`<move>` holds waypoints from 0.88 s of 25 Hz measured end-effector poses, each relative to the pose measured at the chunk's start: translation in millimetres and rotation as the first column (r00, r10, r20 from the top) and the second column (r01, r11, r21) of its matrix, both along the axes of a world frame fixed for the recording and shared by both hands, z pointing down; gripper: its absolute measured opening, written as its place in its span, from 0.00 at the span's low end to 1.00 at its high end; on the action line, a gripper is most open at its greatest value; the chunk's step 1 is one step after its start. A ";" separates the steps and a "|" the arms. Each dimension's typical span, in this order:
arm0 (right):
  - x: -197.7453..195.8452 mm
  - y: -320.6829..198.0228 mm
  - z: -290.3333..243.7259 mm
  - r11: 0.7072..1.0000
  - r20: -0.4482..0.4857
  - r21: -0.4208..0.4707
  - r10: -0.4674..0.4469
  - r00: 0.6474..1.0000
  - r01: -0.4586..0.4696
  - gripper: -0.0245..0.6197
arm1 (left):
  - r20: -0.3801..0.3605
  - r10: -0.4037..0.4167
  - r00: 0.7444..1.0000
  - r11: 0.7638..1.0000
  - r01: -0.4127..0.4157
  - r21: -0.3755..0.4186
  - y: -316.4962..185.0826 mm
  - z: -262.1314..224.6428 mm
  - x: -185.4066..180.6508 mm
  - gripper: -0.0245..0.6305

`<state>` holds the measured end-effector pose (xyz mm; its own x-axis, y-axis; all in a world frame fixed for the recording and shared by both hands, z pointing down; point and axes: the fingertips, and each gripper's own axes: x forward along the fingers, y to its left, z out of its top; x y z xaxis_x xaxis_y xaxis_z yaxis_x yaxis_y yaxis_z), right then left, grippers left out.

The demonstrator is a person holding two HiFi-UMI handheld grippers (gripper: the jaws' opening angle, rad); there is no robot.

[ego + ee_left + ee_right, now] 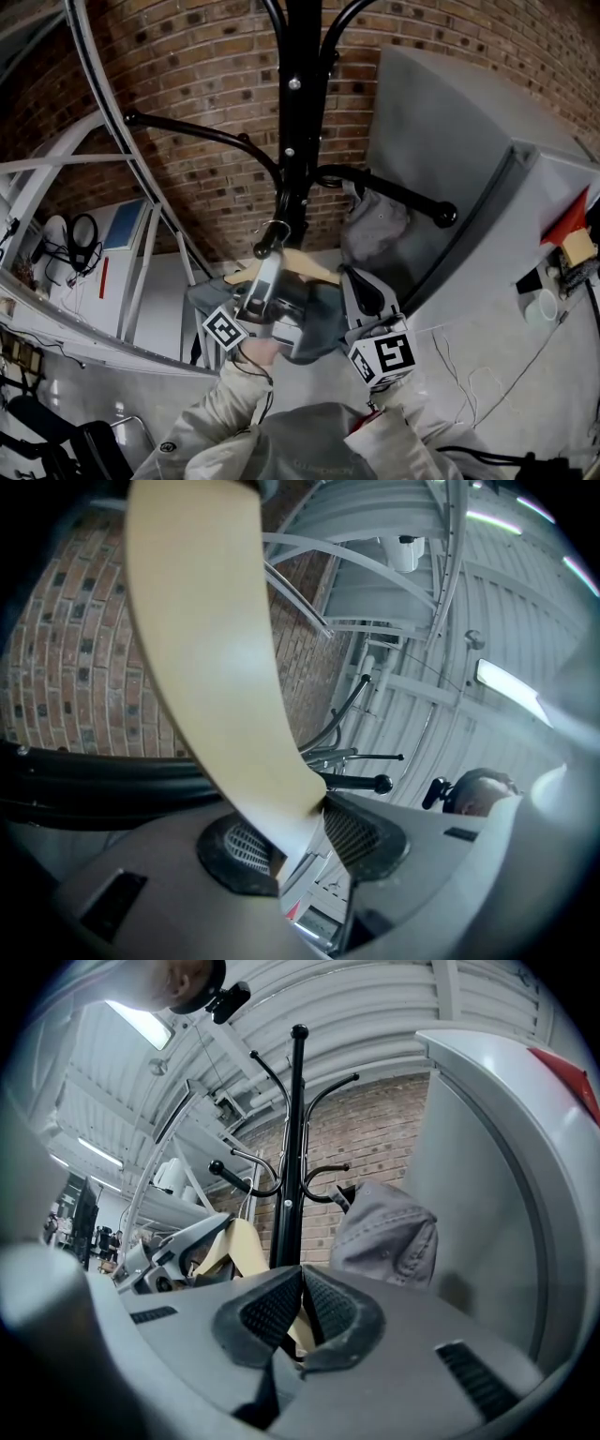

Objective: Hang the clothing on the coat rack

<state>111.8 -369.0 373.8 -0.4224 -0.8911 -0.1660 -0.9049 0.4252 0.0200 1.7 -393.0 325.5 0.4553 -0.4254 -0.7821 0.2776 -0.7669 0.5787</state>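
A black coat rack (300, 141) (295, 1147) stands before a brick wall. One of its right arms carries a grey garment (375, 225) (384, 1232). Just below the pole I hold a pale wooden hanger (309, 265) (206, 667) (239, 1251) with grey clothing (319, 323) draped under it. Its metal hook (275, 228) is beside the knob of a low rack arm. My left gripper (267, 281) (300, 827) is shut on the hanger's wood near the middle. At the hanger's right end, my right gripper (352, 277) (302, 1279) has its pads together with a pale strip of wood between them.
A tall grey cabinet (450, 187) stands close on the right of the rack. A white metal frame (94, 141) runs along the left. A white cup (542, 307) and a red object (572, 220) sit on the surface at the far right.
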 end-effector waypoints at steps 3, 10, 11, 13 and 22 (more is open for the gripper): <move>0.5 -1.9 4.7 1.000 0.006 -0.007 -0.001 1.000 0.001 0.08 | 0.001 -0.003 1.000 1.000 0.003 -0.007 -3.7 1.7 0.1 0.25; -1.3 -0.5 8.6 1.000 -0.005 -0.023 -0.017 1.000 0.017 0.08 | 0.004 -0.018 1.000 1.000 0.018 -0.026 -7.2 8.4 -1.0 0.25; -0.9 -0.6 9.9 1.000 -0.005 -0.024 -0.018 1.000 0.018 0.08 | 0.006 -0.021 1.000 0.999 0.021 -0.026 -7.6 9.2 -0.7 0.25; 0.5 -1.3 11.7 0.999 -0.003 -0.028 -0.021 1.000 0.021 0.08 | 0.010 -0.025 1.000 0.999 0.026 -0.027 -9.4 9.8 -0.1 0.25; 9.4 8.3 13.9 0.998 0.007 -0.044 -0.046 0.999 0.046 0.08 | 0.020 -0.073 0.997 0.997 0.074 -0.030 -13.6 10.8 0.8 0.25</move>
